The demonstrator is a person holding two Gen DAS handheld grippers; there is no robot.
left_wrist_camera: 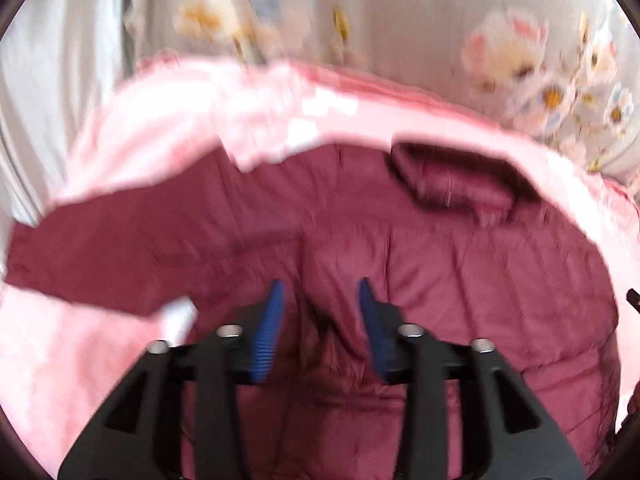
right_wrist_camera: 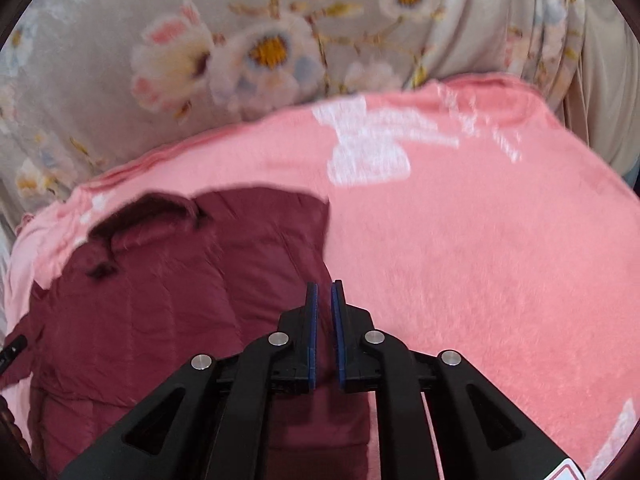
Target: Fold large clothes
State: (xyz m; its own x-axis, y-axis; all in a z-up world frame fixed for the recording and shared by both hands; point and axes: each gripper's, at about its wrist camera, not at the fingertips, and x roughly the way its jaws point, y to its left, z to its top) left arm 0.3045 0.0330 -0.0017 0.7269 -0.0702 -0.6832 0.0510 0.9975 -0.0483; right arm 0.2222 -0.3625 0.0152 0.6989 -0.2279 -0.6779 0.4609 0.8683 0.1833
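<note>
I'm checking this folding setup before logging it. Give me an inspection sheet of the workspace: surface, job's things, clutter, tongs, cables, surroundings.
Surface: fluffy pink blanket with white bow prints, spread flat beneath the garment.
Job's things: dark maroon quilted jacket lying on the blanket, collar at the far end, one sleeve stretched out to the picture's left in the left wrist view.
Clutter: nothing seen.
Tongs: left tongs apart over the jacket, nothing between them; right tongs nearly closed with a thin gap, nothing seen gripped, over the jacket's edge.
Cables: nothing seen.
Surroundings: beige fabric with a floral print behind the blanket.
</note>
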